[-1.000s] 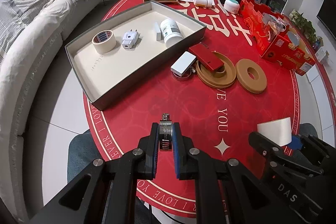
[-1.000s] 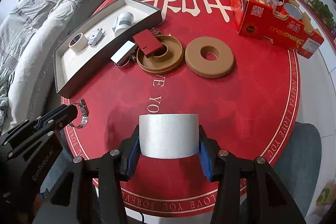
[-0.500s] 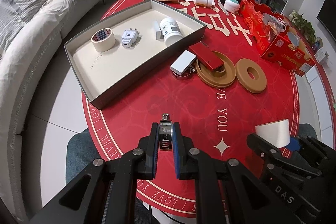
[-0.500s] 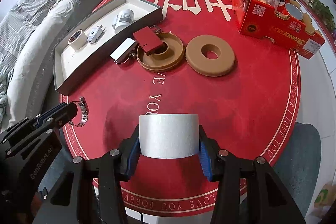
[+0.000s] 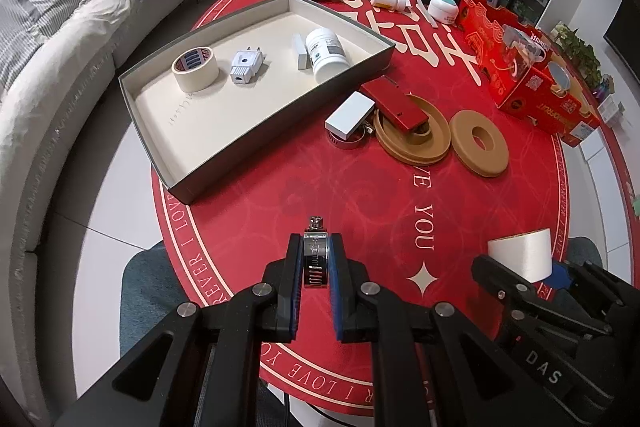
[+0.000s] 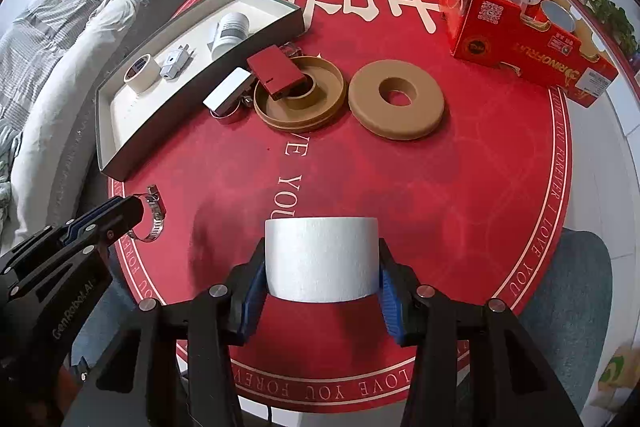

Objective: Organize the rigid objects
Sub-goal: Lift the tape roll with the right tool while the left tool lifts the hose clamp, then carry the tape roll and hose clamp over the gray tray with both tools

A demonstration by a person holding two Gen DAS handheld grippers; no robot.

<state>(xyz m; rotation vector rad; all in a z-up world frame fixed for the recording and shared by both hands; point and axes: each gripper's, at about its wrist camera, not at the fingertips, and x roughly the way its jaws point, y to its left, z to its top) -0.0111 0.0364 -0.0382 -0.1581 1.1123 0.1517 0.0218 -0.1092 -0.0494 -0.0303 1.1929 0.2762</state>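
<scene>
Metal hose clamp pinched edge-on between the pads of the left gripper, lifted clear of the red tablecloth. White roll clenched across its width in the right gripper, likewise off the cloth, just right of the left claw. Grey tray ahead and left of both claws, already holding a tape roll, a plug adapter and a white bottle. Step in hand, by judgement: carry, both pieces picked, neither placed. Next move calls for travelling forward over the tray's near wall, lowering onto bare floor clear of the pieces there, then releasing.
</scene>
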